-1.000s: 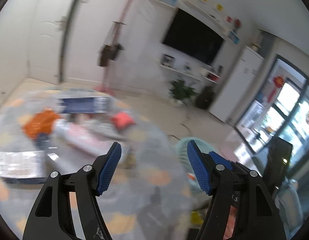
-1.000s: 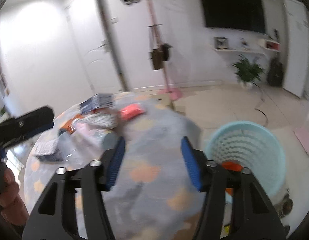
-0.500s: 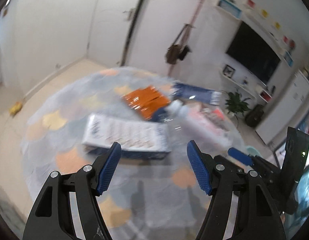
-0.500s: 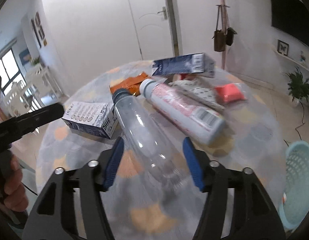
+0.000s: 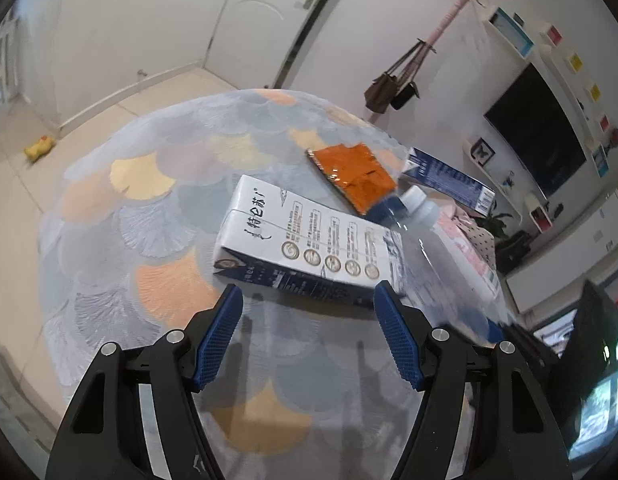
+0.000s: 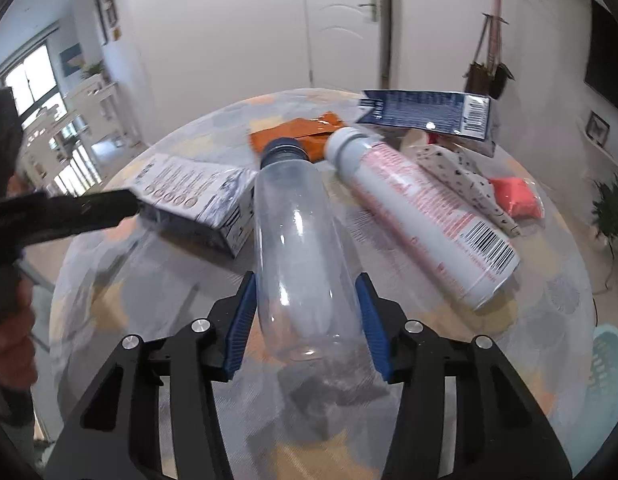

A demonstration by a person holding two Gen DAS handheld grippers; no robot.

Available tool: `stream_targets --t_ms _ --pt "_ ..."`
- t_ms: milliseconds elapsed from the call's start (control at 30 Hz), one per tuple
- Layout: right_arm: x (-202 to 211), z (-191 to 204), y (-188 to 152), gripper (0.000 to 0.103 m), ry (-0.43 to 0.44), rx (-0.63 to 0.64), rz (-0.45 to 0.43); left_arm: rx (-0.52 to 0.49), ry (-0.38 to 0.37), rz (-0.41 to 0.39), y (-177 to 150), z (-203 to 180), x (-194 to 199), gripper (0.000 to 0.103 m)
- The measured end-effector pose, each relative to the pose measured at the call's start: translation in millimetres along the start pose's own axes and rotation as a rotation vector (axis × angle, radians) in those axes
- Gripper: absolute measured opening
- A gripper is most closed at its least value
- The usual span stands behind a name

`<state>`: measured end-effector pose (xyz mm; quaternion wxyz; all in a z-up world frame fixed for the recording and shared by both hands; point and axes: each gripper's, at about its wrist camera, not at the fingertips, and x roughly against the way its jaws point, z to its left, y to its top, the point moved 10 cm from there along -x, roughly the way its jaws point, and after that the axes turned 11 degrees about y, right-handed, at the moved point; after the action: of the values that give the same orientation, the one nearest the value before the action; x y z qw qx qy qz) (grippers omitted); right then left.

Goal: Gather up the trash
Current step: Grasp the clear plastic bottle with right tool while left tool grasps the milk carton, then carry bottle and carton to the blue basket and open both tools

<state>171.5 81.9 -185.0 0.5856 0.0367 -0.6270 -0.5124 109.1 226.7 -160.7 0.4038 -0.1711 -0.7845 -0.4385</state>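
The left claw point(image 5: 309, 332) is held with its blue pads spread wide and nothing between them, pointing down at a slant over the near part of the table. The right claw point(image 6: 307, 316) has its pads set against both sides of a clear bottle's body. A bare hand point(image 6: 7, 344) grips the left claw's handle at the left edge of the right wrist view.

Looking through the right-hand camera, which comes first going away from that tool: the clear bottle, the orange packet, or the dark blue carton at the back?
1. Clear bottle: between the fingers of the right tool, at the centre.
2. Orange packet: beyond the bottle's dark cap, a little left of centre.
3. Dark blue carton: farthest, at the table's back, to the right.
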Motion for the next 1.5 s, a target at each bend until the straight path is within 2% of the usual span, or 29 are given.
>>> stream_targets --t_ms 200,267,367,467,567,700,767,833,867,967,1000,1067,1133,1200,1367,1400,1500 --pt "12.2 23.3 -19.1 0.046 0.117 -0.002 0.004 0.035 -0.003 0.018 9.6 8.9 -7.4 0.068" --pt "17.2 24.6 -24.8 0.046 0.119 -0.015 0.0 0.044 0.011 0.025 15.0 10.6 -11.6 0.07" --pt "27.4 16.9 -32.5 0.046 0.074 -0.039 -0.014 0.027 0.037 0.035 26.0 9.0 -20.7 0.073" --pt "41.9 -1.3 -37.9 0.046 -0.027 -0.052 -0.026 -0.035 0.068 0.054 36.5 -2.2 -33.6 0.077" --pt "53.5 -16.6 -41.2 0.046 -0.08 -0.072 -0.033 -0.099 0.092 0.059 44.0 -17.0 -45.2 0.078" --pt "62.5 -32.6 -47.8 0.046 -0.114 -0.113 -0.037 -0.218 0.127 0.069 44.9 -48.2 -65.2 0.078" --pt "60.8 -31.7 -51.9 0.047 -0.121 -0.121 -0.025 -0.294 0.179 0.055 40.2 -62.8 -72.0 0.078" --pt "59.1 -31.1 -54.3 0.047 -0.122 -0.123 -0.011 -0.349 0.195 0.044 33.5 -72.8 -73.5 0.074" --pt "57.0 -30.5 -54.6 0.047 -0.123 -0.124 -0.008 -0.368 0.193 0.041 29.0 -76.4 -73.7 0.067" --pt "55.5 -28.5 -55.3 0.048 -0.112 -0.127 0.007 -0.43 0.194 0.015 15.4 -79.6 -65.6 0.059" --pt "54.9 -26.9 -54.0 0.05 -0.108 -0.127 0.009 -0.444 0.183 0.016 10.4 -78.5 -60.5 0.058" --pt "53.7 -26.8 -51.7 0.066 -0.098 -0.134 0.011 -0.455 0.156 0.024 -0.2 -73.0 -50.5 0.055" --pt "50.9 -27.1 -46.5 0.07 -0.096 -0.141 0.011 -0.46 0.14 0.028 -7.9 -65.4 -43.4 0.055" --pt "44.9 -29.1 -42.6 0.07 -0.109 -0.148 0.022 -0.461 0.123 0.029 -17.3 -59.1 -35.3 0.054" --pt "33.9 -32.0 -34.1 0.067 -0.085 -0.179 0.029 -0.462 0.116 0.025 -29.3 -51.9 -22.7 0.054" --pt "33.0 -31.2 -32.7 0.064 -0.089 -0.176 0.031 -0.458 0.107 0.023 -30.6 -53.9 -20.4 0.054" --pt "28.7 -30.5 -30.4 0.046 -0.089 -0.164 0.044 -0.459 0.1 0.008 -34.2 -57.9 -12.5 0.054"
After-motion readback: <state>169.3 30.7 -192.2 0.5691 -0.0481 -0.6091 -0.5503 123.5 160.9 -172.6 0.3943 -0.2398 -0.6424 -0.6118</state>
